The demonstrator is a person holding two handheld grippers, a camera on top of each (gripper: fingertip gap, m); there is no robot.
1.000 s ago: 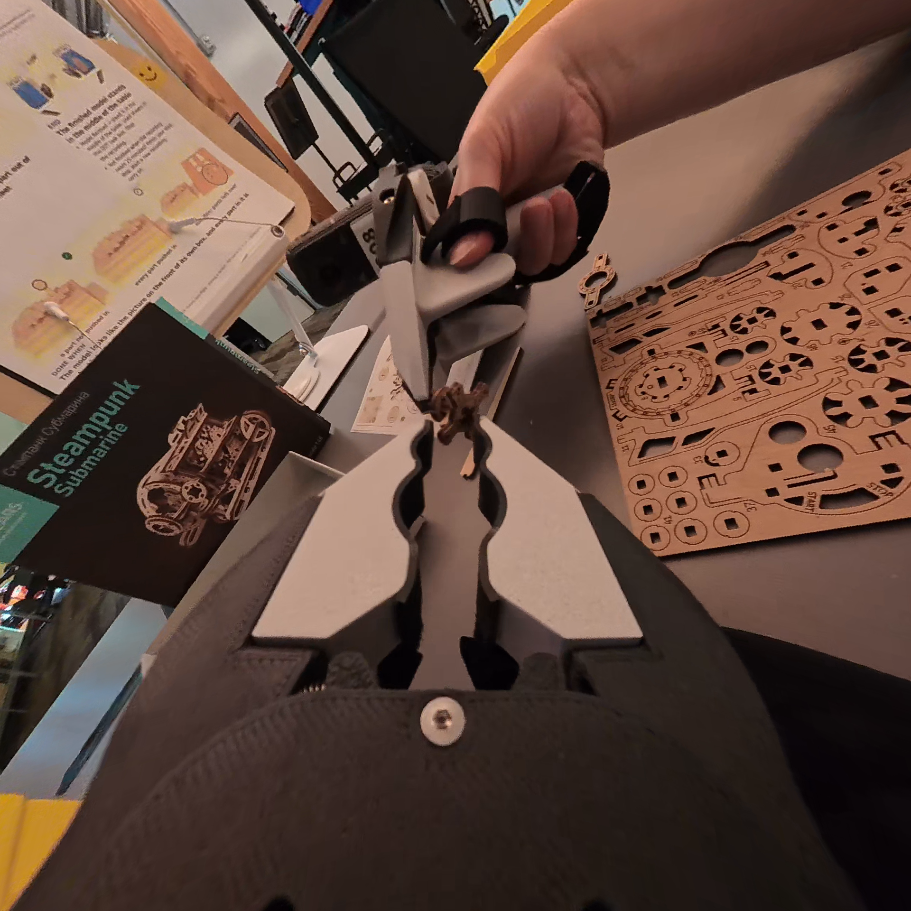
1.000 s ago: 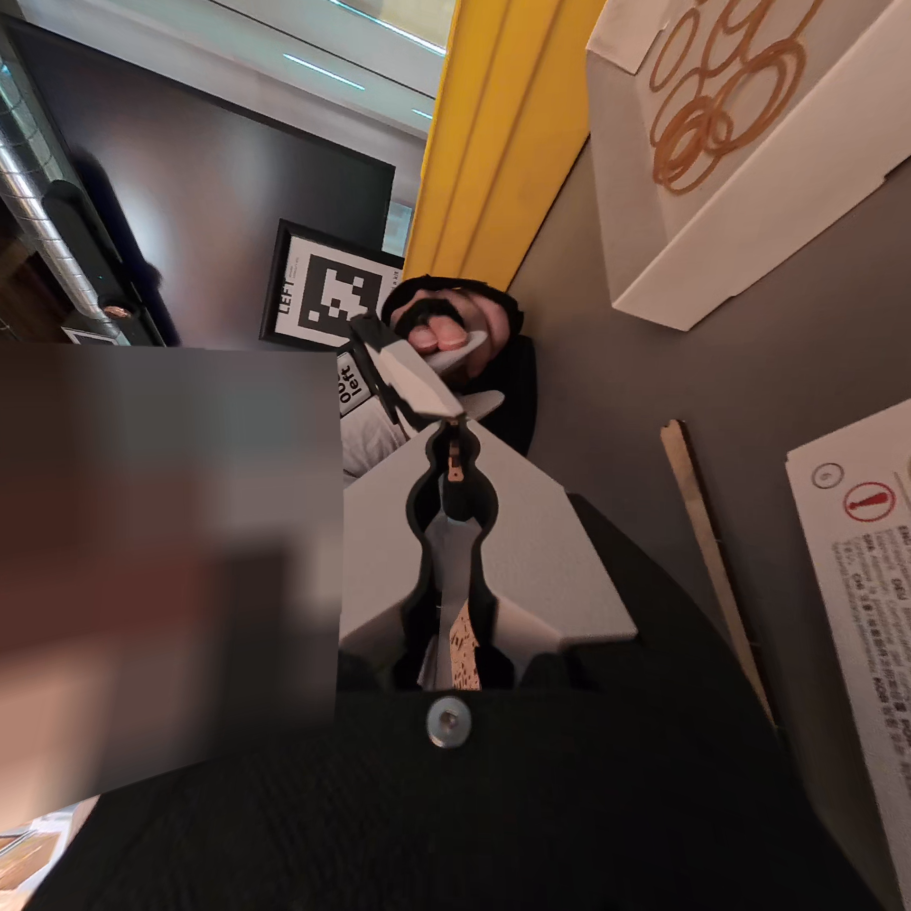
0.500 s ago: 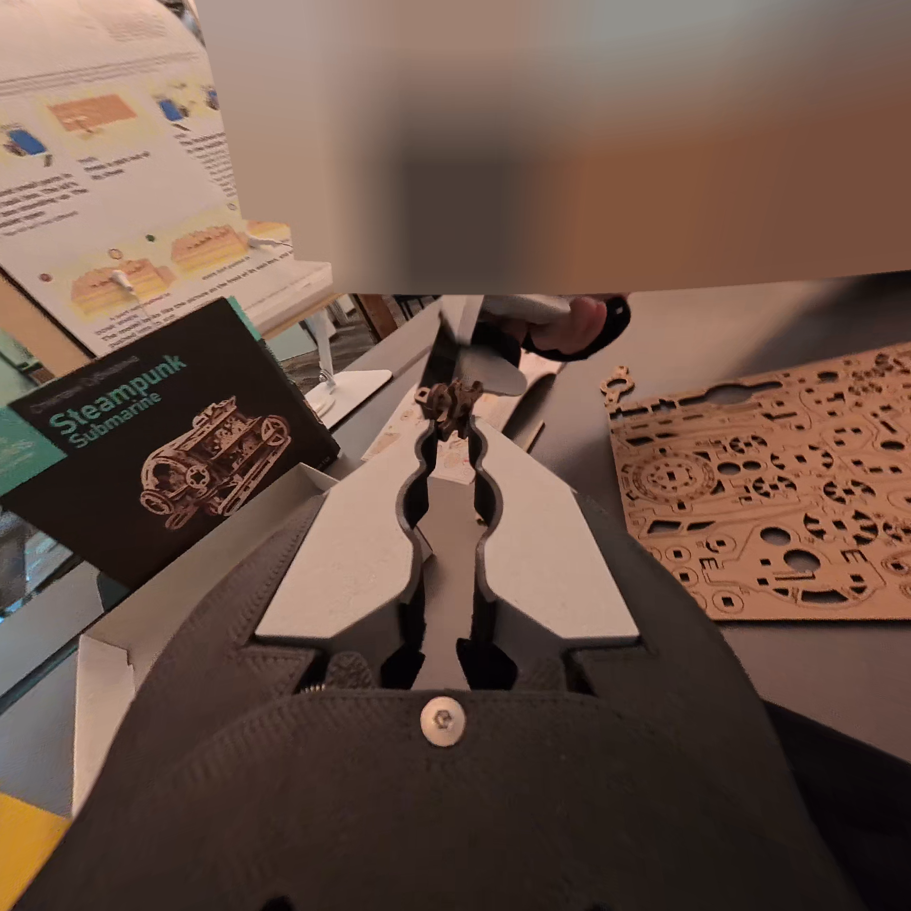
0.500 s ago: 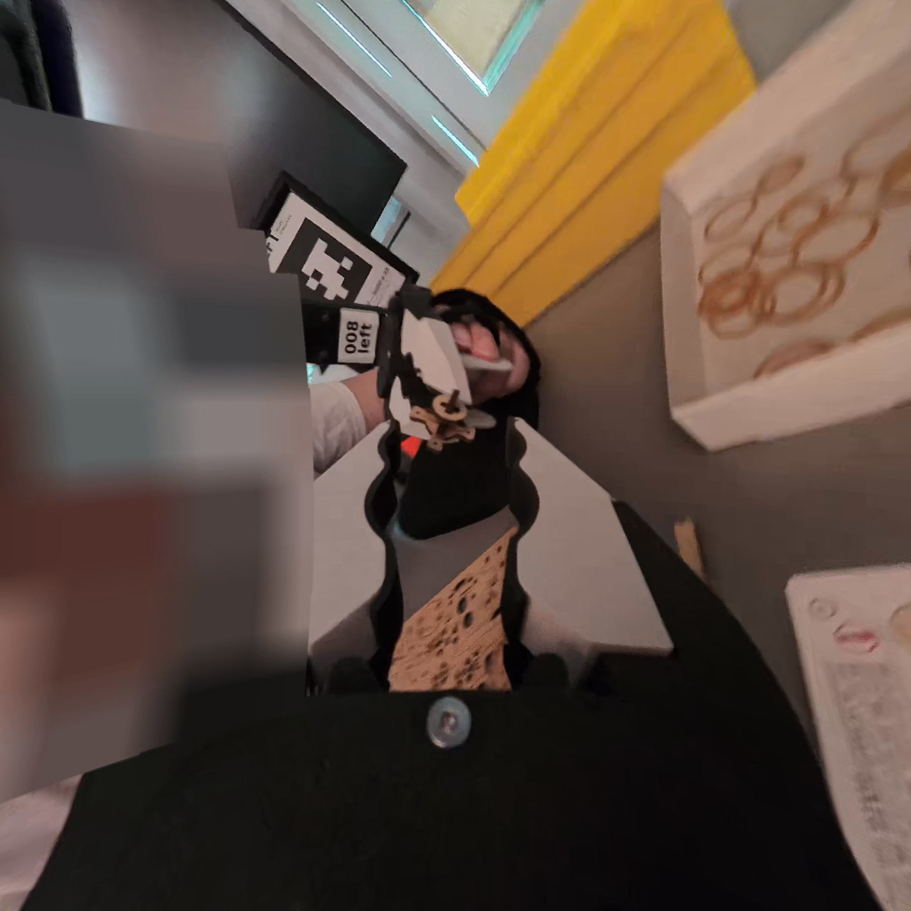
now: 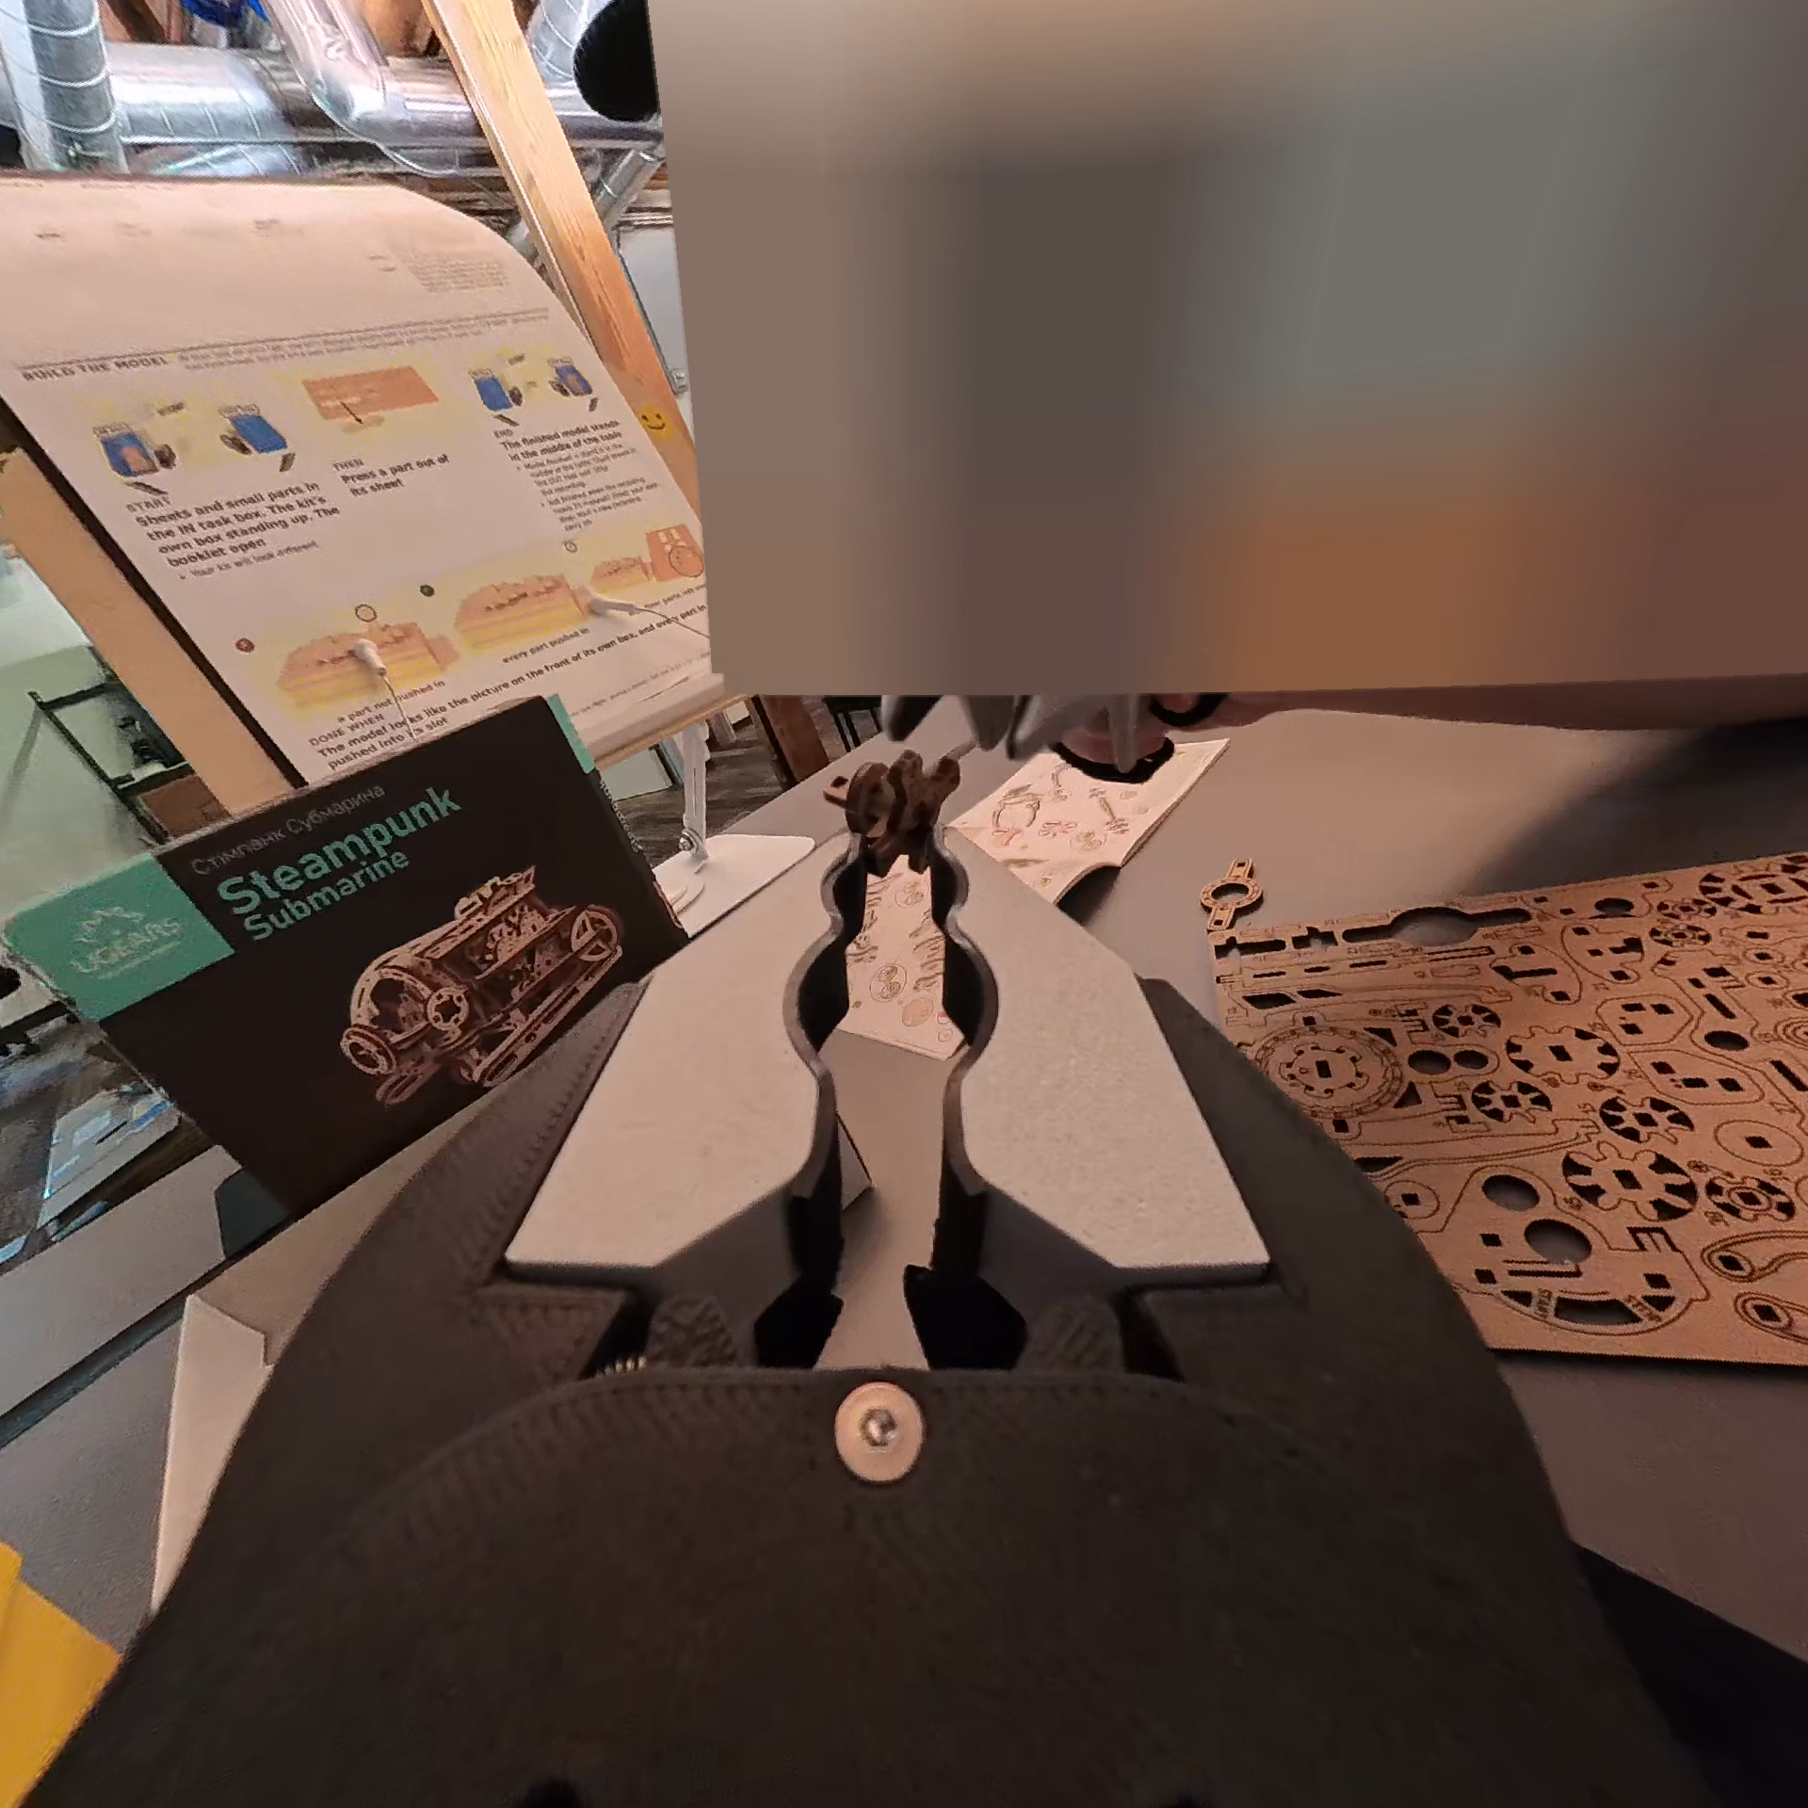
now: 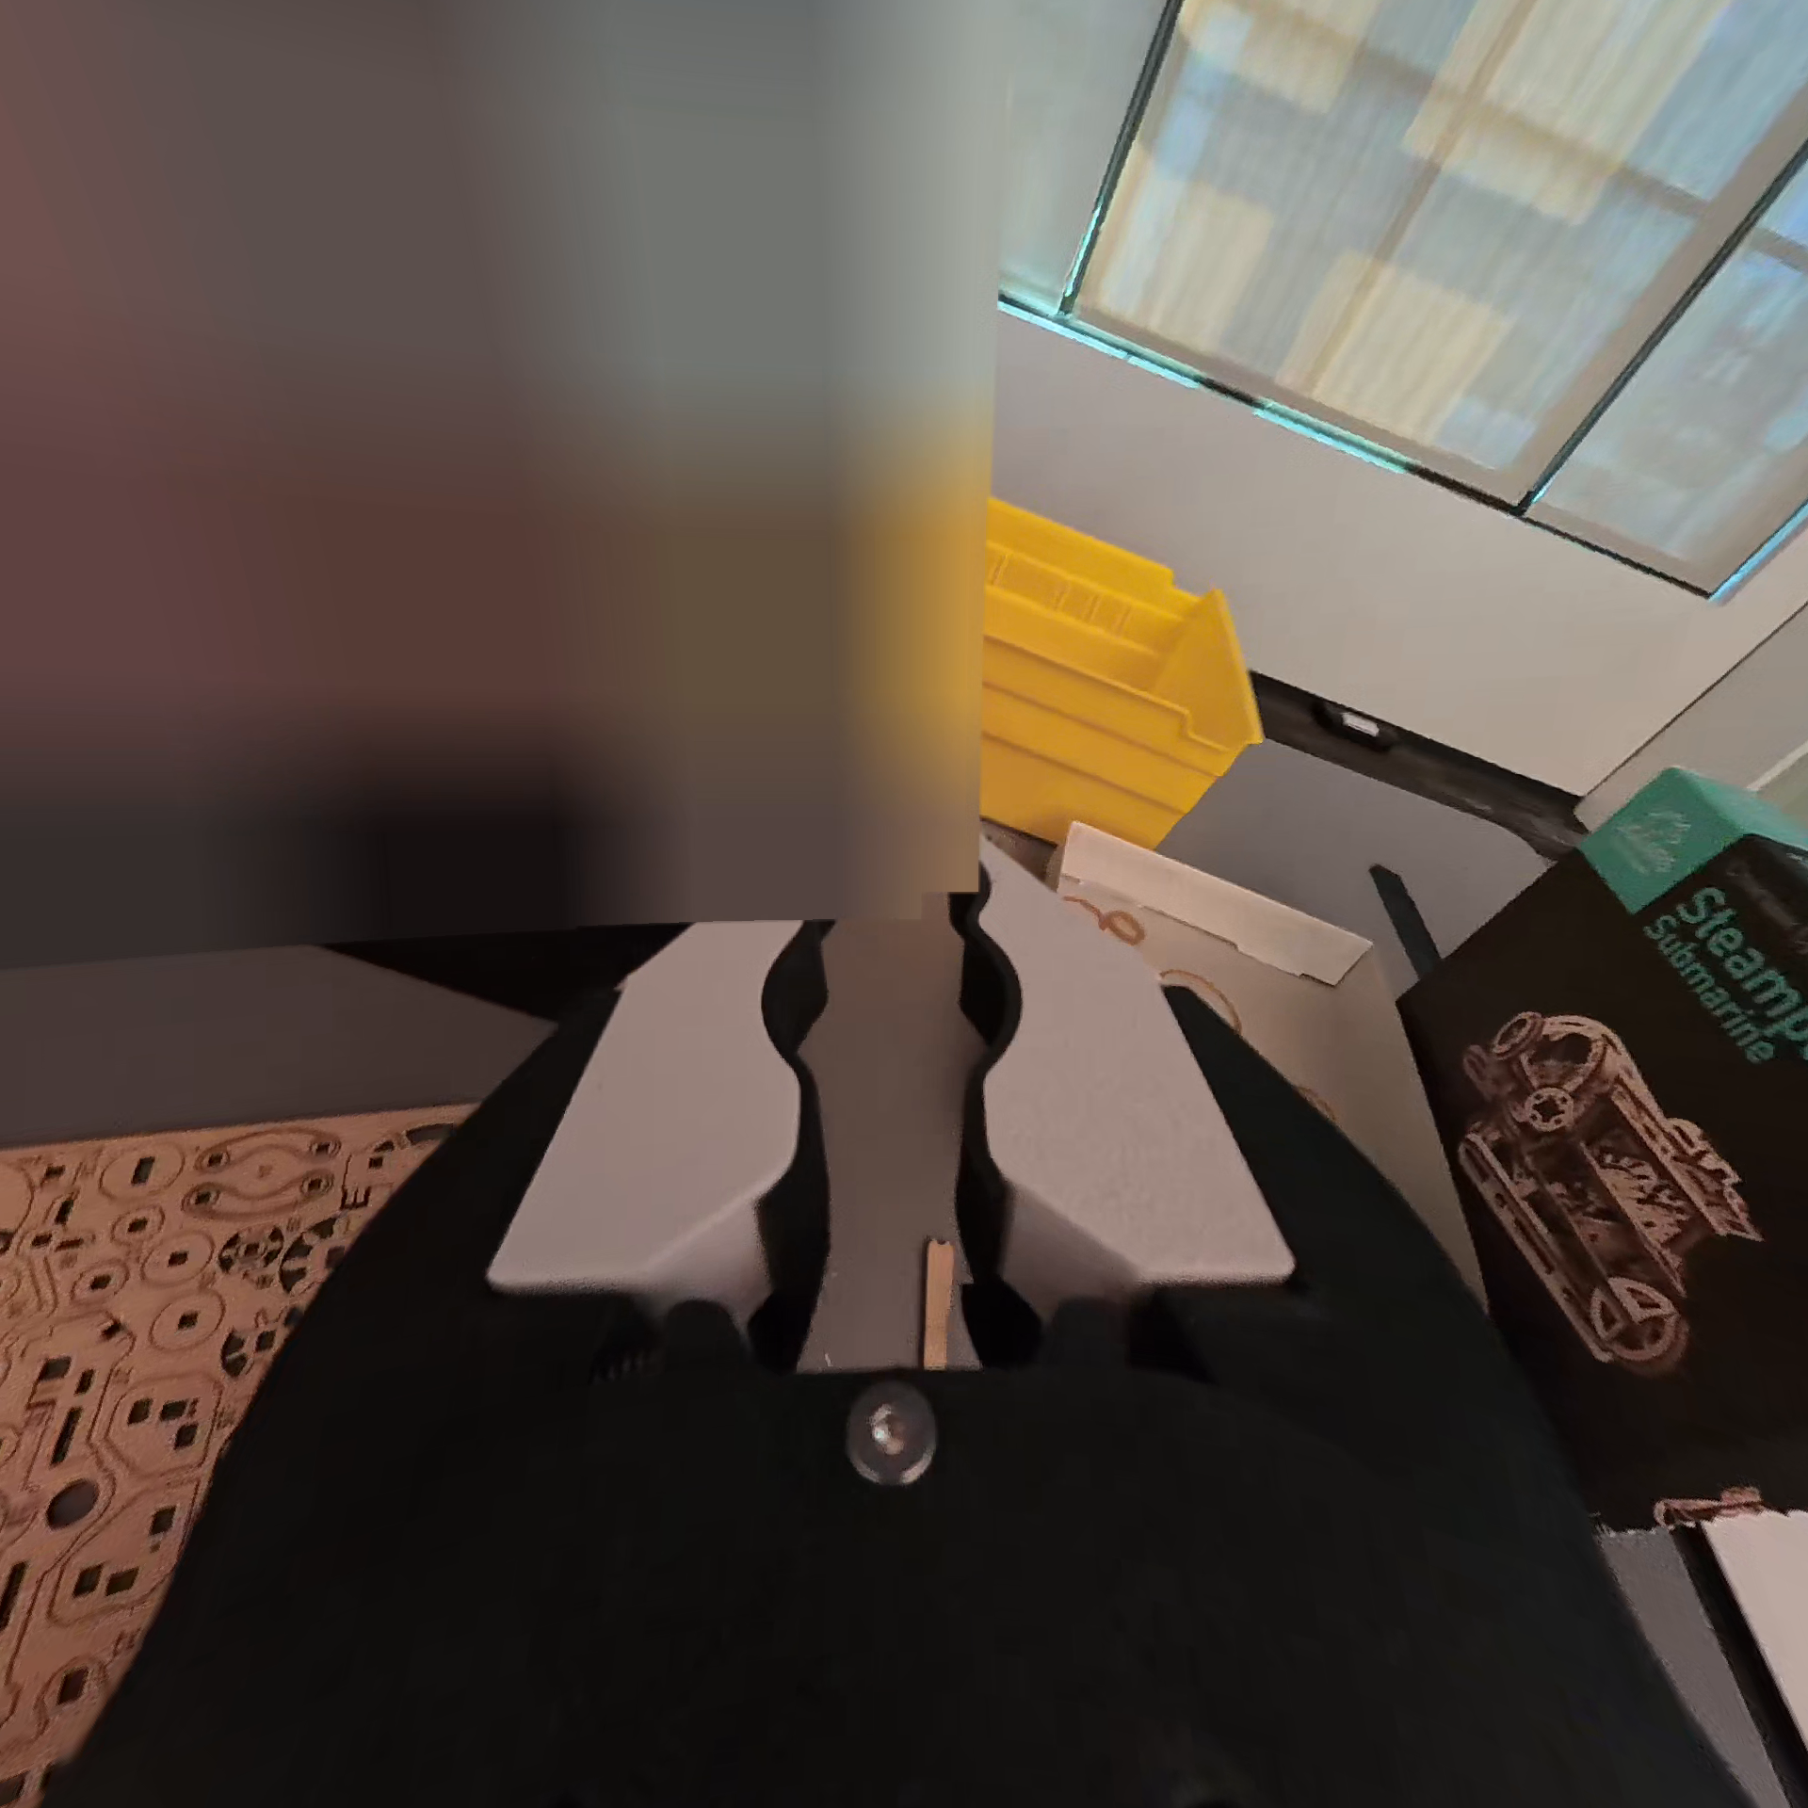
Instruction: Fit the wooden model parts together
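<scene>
A small dark-brown wooden assembly (image 5: 895, 810) of gear-like pieces sits upright at frame centre, pinched at its lower end. At right, a pale laser-cut part sheet (image 5: 1526, 1106) lies flat, many cut-outs empty

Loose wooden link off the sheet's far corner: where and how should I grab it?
The loose wooden link lies flat on the grey table, by the wooden sheet. Probably come straight down and pinch across its round middle ring, its widest part; the thin end tabs offer little to hold. The left gripper is shut on the small assembly.
</scene>
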